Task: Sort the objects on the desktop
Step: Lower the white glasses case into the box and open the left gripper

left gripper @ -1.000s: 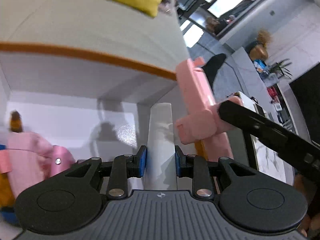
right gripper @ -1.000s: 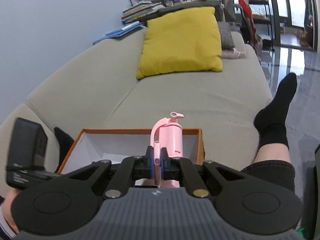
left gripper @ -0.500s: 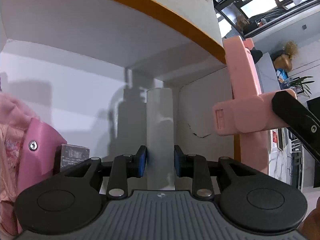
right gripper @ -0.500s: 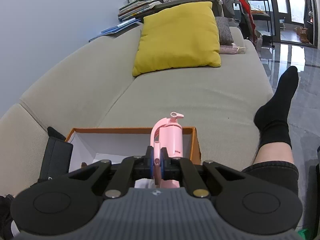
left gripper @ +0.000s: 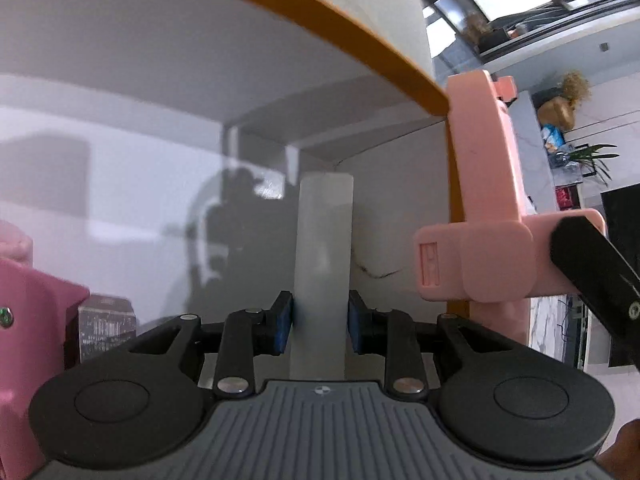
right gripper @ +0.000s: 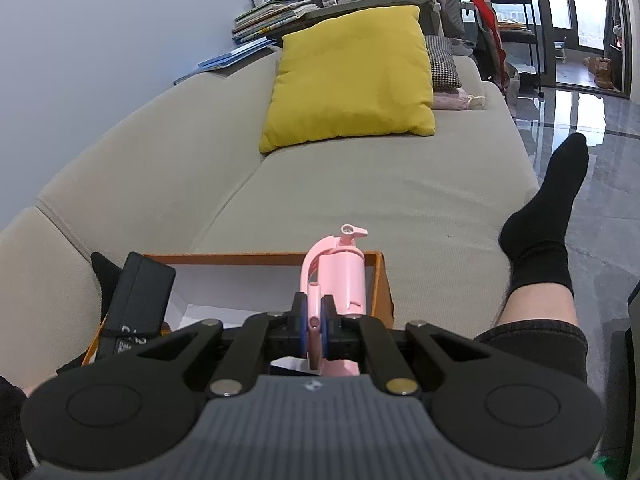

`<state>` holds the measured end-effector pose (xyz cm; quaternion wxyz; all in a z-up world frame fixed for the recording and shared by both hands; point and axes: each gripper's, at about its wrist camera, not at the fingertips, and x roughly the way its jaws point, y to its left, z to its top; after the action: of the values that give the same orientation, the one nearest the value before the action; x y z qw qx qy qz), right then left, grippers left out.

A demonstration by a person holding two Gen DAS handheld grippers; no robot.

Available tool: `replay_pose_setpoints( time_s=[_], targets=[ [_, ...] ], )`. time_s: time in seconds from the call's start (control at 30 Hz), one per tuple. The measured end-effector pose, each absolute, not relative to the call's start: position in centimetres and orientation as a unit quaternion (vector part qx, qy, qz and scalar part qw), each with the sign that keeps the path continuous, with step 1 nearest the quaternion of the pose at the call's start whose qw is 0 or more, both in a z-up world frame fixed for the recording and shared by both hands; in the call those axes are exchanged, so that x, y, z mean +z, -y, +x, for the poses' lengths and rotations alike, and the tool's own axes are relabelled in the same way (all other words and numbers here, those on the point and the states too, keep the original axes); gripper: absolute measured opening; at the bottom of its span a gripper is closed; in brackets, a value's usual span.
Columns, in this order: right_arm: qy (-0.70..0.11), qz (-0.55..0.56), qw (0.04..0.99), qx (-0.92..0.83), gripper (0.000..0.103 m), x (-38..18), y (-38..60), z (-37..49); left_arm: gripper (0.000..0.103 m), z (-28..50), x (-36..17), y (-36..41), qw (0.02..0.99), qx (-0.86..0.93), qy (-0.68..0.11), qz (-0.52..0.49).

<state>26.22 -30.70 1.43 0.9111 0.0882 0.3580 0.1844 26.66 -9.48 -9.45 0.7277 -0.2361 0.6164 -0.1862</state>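
My left gripper (left gripper: 320, 322) is shut on a frosted white tube (left gripper: 323, 248) and holds it upright deep inside the orange-rimmed white box (left gripper: 328, 34), close to its far right corner. My right gripper (right gripper: 315, 328) is shut on a pink plastic tool (right gripper: 340, 276), which it holds over the right end of the box (right gripper: 380, 280). That pink tool also shows in the left wrist view (left gripper: 488, 208), by the box's right wall, with a black finger (left gripper: 592, 260) of the right gripper on it.
Inside the box at the left lie a pink object (left gripper: 36, 320) and a small dark carton (left gripper: 106, 328). The box sits on a beige sofa (right gripper: 360, 184) with a yellow cushion (right gripper: 352, 76). A person's leg in a black sock (right gripper: 548, 220) is to the right.
My left gripper has gone lower and deeper into the box with the tube, nearer the far right corner. My right gripper has stayed over the box's right end with the pink tool.
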Motion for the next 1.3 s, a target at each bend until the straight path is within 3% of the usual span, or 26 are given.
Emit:
replay_pose_setpoints(
  time_s=[0.17,0.57,0.8,1.07,1.3],
  targets=[
    [-0.360,0.090,0.910,0.184,0.006,1.4,30.7,26.1,0.046,26.4,-8.2,10.1,0.763,-0.157,-0.606,-0.162],
    [-0.358,0.090,0.912,0.180,0.006,1.2,31.1,25.7,0.050,24.8,-6.2,10.7,0.784,-0.151,-0.600,-0.059],
    [-0.360,0.095,0.910,0.183,0.007,1.1,31.1,25.7,0.031,25.3,-6.9,11.6,0.768,-0.184,-0.609,-0.072],
    [-0.365,0.116,0.906,0.181,0.006,1.0,30.5,25.8,0.031,25.6,-7.1,10.4,0.757,-0.197,-0.610,-0.124],
    [-0.385,0.133,0.898,0.168,0.006,-0.3,28.7,25.8,0.031,22.5,-2.9,6.0,0.800,-0.191,-0.548,-0.150]
  ],
)
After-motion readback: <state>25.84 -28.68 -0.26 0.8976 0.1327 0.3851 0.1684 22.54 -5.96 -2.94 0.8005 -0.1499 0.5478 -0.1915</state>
